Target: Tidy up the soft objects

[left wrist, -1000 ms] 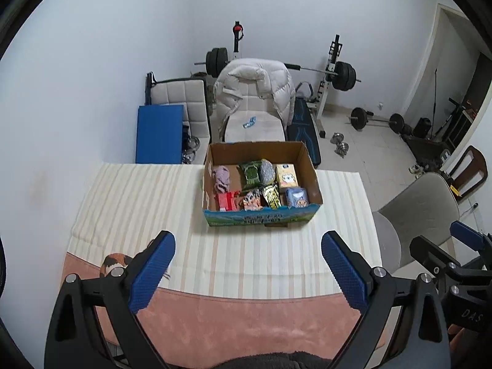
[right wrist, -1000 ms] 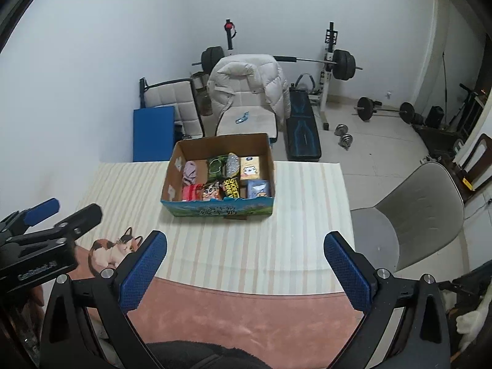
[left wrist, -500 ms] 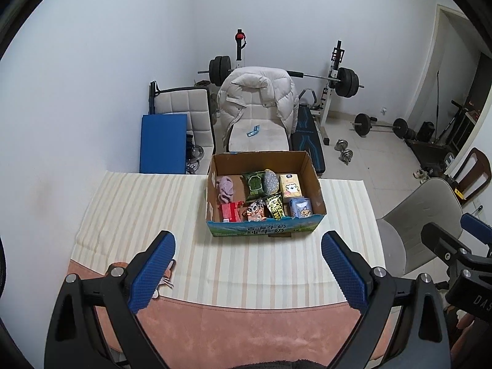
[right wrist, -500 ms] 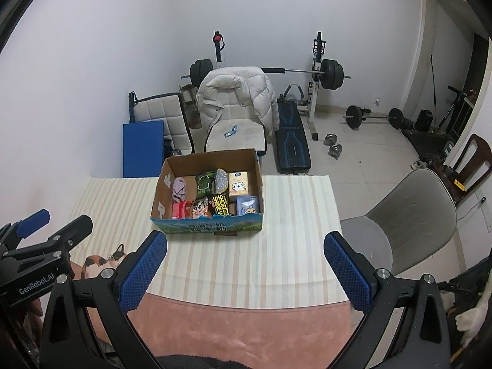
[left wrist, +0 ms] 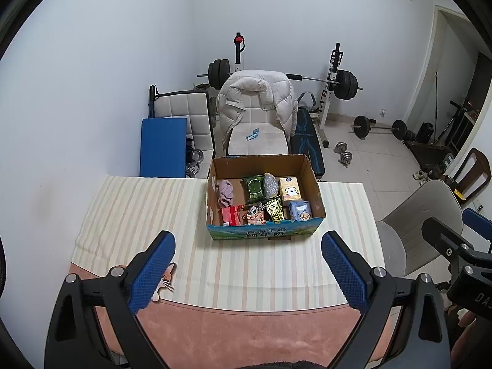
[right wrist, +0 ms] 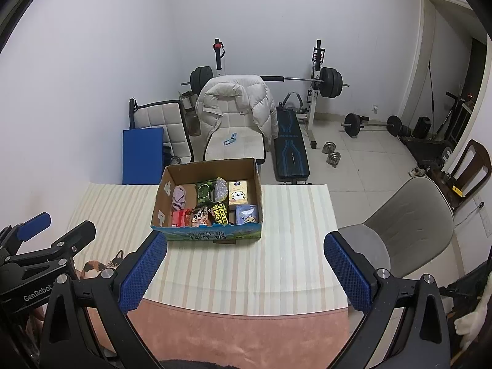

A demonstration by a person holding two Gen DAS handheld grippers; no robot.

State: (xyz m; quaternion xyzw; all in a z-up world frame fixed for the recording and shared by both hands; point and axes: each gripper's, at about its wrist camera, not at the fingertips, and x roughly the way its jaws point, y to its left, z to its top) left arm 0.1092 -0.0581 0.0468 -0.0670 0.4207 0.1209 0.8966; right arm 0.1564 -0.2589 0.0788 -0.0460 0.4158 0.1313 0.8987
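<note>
both grippers, left [left wrist: 247,264] and right [right wrist: 244,264], hung with jaws spread wide, holding nothing, above the near edge of the striped cloth [left wrist: 138,212]. the box [left wrist: 264,233] of soft packets sat at twelve o'clock, a chair [right wrist: 409,224] at three.

a striped cloth [left wrist: 246,264] covers the surface [left wrist: 246,332], leaving a pink strip bare at the near edge. a cat picture [right wrist: 101,266] shows at the cloth's near left corner. beyond the surface stands a chair [left wrist: 258,132] with a white jacket [left wrist: 255,92] draped over its back. a blue mat [left wrist: 163,146] leans just left of it. a barbell rack [left wrist: 333,80] stands against the far wall, with a bench [right wrist: 290,150] in front. dumbbells [left wrist: 344,153] lie on the tiled floor. a grey chair [right wrist: 409,227] stands right of the surface.
</note>
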